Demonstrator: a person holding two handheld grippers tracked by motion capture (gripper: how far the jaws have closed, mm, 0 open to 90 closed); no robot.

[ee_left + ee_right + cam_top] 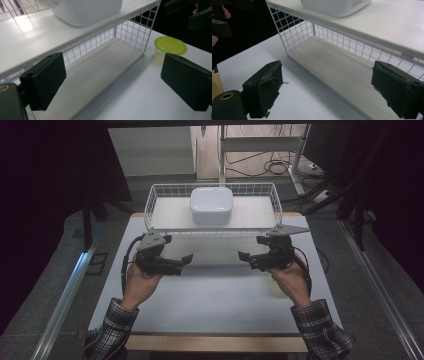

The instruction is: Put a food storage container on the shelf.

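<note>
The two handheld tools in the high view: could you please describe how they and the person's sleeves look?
Both the left tool and the right tool are black, each with two blocky, flat-faced jaws and a grey three-cornered plate on top. A dark cable loops from the left one. The person wears plaid sleeves with buttoned-looking cuffs.

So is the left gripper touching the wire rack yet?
Apart. In the high view the left gripper hangs over bare table in front of the wire rack, and in the left gripper view nothing sits between its open jaws.

Left gripper point(186, 258) and right gripper point(243, 255) are held level, tips facing each other, well apart; both sets of jaws stand wide, nothing between them.
</note>
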